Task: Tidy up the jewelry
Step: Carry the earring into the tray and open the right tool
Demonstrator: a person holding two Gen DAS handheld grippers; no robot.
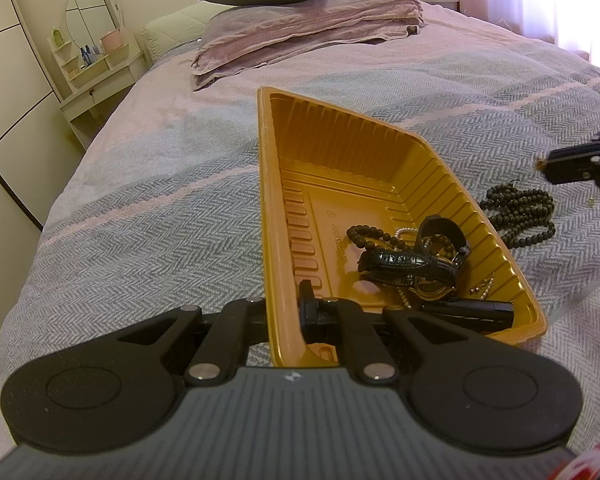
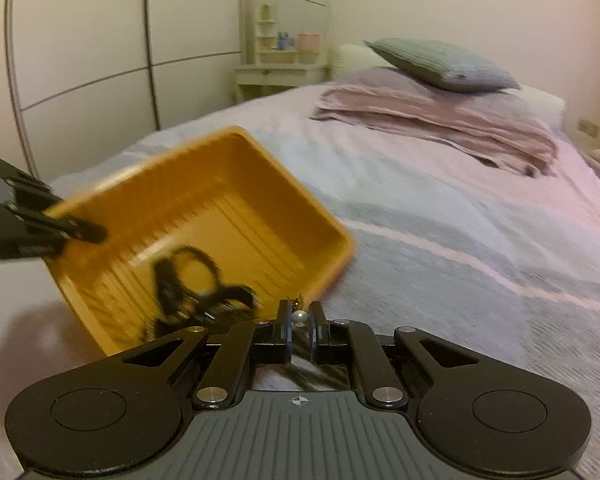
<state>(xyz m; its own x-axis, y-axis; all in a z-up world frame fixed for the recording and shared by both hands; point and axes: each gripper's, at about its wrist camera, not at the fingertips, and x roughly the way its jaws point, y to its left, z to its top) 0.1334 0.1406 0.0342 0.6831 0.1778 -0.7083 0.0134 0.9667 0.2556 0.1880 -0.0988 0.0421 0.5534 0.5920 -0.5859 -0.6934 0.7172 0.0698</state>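
Gold tray holds watch, beads, probably pearls.

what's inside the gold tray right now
A black-strapped watch, a dark bead bracelet, a thin pearl strand and a black tube. The watch hides whatever lies beneath it.

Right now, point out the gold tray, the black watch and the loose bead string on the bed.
gold tray (image 1: 332, 148), left wrist view, ribbed far wall.
black watch (image 1: 396, 260), left wrist view, strap.
bead string (image 1: 520, 212), left wrist view, coil's middle.
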